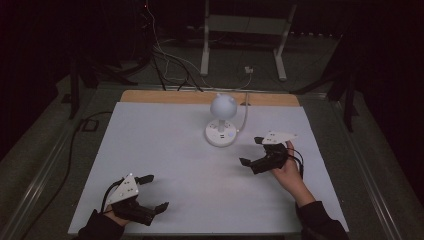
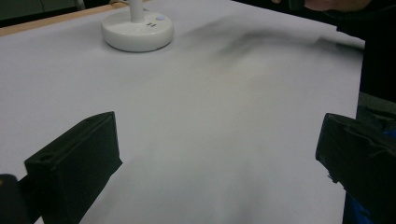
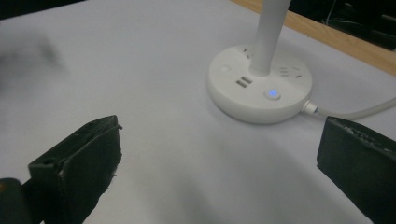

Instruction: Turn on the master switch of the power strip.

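A white desk lamp [image 1: 222, 106] with a round head stands on a round base [image 1: 220, 134] at the back middle of the white table. The base [image 3: 259, 84] has sockets, USB ports and a blue-lit button [image 3: 272, 94]. My right gripper [image 1: 251, 151] hovers open just right of the base, jaws wide apart with nothing between them. My left gripper [image 1: 156, 192] is open at the front left, far from the lamp, whose base [image 2: 137, 31] sits well ahead of it in the left gripper view.
A white cable [image 1: 244, 116] runs from the base toward the table's back edge, past a wooden strip [image 1: 165, 96]. Beyond the table are dark floor, loose cables and a white stand's legs [image 1: 204, 47]. The room is dim.
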`<state>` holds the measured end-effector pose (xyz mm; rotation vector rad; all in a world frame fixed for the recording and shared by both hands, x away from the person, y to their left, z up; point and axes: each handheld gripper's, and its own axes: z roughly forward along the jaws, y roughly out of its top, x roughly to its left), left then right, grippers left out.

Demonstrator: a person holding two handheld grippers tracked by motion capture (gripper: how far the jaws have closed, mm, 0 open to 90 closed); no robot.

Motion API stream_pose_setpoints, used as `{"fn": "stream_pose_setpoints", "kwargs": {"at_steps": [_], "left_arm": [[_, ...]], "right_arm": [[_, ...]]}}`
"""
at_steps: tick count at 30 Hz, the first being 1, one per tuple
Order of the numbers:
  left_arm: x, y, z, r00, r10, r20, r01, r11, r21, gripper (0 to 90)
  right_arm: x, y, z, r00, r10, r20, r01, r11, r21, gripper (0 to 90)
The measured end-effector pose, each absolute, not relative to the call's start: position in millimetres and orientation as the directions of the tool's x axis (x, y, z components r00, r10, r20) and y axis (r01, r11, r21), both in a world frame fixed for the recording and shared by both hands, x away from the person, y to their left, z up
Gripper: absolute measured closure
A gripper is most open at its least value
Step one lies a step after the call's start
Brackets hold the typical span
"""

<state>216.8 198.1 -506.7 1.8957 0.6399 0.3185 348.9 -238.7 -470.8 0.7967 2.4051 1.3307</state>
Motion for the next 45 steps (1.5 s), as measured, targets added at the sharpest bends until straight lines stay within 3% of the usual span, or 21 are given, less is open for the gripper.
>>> {"fn": "stream_pose_setpoints", "kwargs": {"at_steps": [45], "left_arm": [[216.7, 198.0, -506.6, 0.821, 0.566, -0.072, 0.285, -0.298, 0.911, 0.3]], "right_arm": [[263.7, -330.2, -513.5, -0.704, 0.706, 0.078, 0.453, 0.361, 0.815, 0.0]]}}
